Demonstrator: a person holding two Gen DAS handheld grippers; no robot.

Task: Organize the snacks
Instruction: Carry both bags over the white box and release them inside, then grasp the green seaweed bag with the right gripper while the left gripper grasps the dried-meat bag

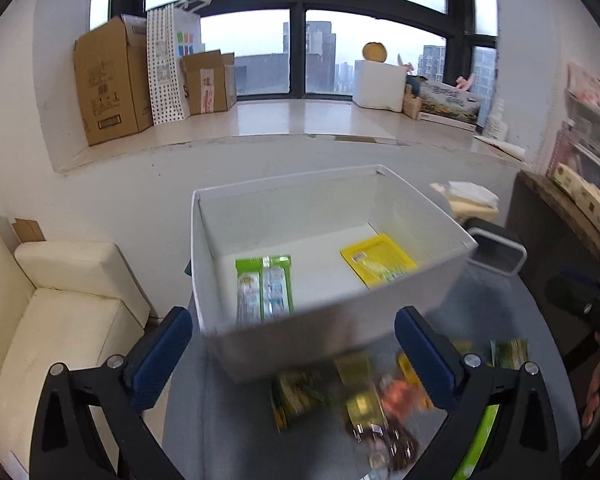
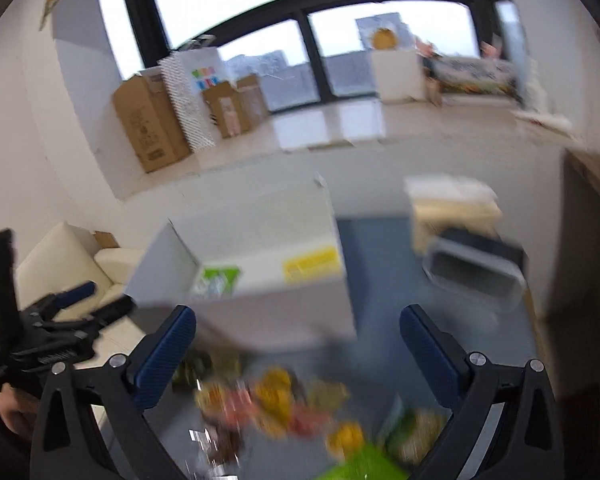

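Note:
A white open box (image 1: 420, 216) stands on the grey table (image 1: 228, 412). Inside it lie a green and white snack pack (image 1: 263, 288) on the left and a yellow packet (image 1: 376, 261) on the right. Loose snacks (image 1: 356, 396) are piled on the table in front of the box. My left gripper (image 1: 294, 354) is open, its blue pads wide apart over the pile and the box's near wall, holding nothing. In the blurred right wrist view the same box (image 2: 252, 308) and snack pile (image 2: 276, 400) show. My right gripper (image 2: 298, 352) is open and empty above the pile.
A grey-rimmed bin (image 1: 496, 252) stands right of the box. A cream sofa (image 1: 60, 312) is at the left. Cardboard boxes (image 1: 112, 80) and a white foam box (image 1: 380, 84) sit on the window ledge. A dark wooden cabinet (image 1: 552, 232) is at the right. The left gripper (image 2: 60, 320) shows at the right view's left edge.

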